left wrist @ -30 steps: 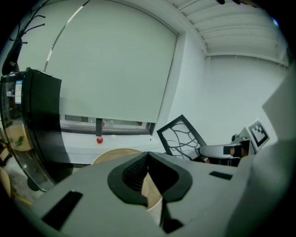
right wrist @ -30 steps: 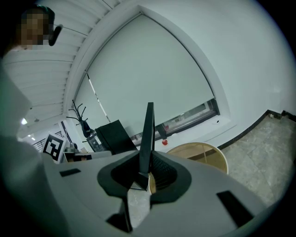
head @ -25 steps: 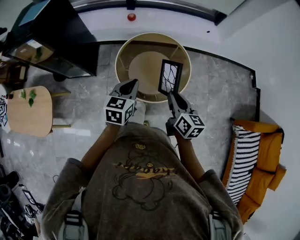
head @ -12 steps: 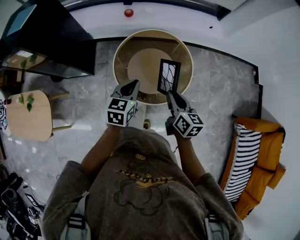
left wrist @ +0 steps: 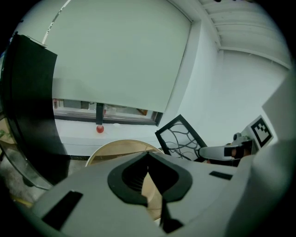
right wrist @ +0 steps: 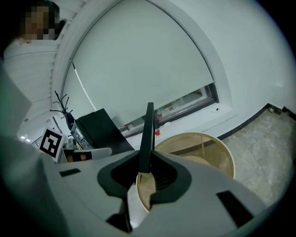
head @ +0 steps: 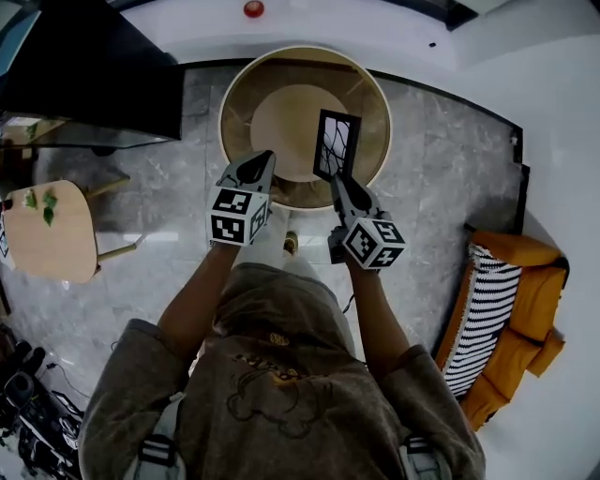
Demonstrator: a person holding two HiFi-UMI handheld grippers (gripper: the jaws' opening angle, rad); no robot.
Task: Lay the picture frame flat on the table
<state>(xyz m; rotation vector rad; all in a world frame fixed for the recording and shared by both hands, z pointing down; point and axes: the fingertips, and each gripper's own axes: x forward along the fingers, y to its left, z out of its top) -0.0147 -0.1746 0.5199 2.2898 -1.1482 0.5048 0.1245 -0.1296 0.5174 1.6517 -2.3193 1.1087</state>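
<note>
The black picture frame (head: 337, 145) with a wire-line pattern stands upright above the near right part of the round wooden table (head: 234, 86). My right gripper (head: 335, 179) is shut on its bottom edge. In the right gripper view the frame (right wrist: 148, 134) shows edge-on, rising from between the jaws (right wrist: 145, 169). My left gripper (head: 264, 158) hovers beside it on the left, shut and holding nothing, over the table's near rim. The left gripper view shows the frame (left wrist: 182, 139) tilted at the right, above its own jaws (left wrist: 148, 155).
A black cabinet (head: 84, 66) stands at the back left, and a small wooden side table (head: 56, 234) at the left. An orange sofa with a striped cushion (head: 506, 319) is at the right. A red object (head: 253, 8) sits on the far ledge.
Both grippers have moved forward and down toward the round table, the right one carrying the frame with it. The frame is still upright.
</note>
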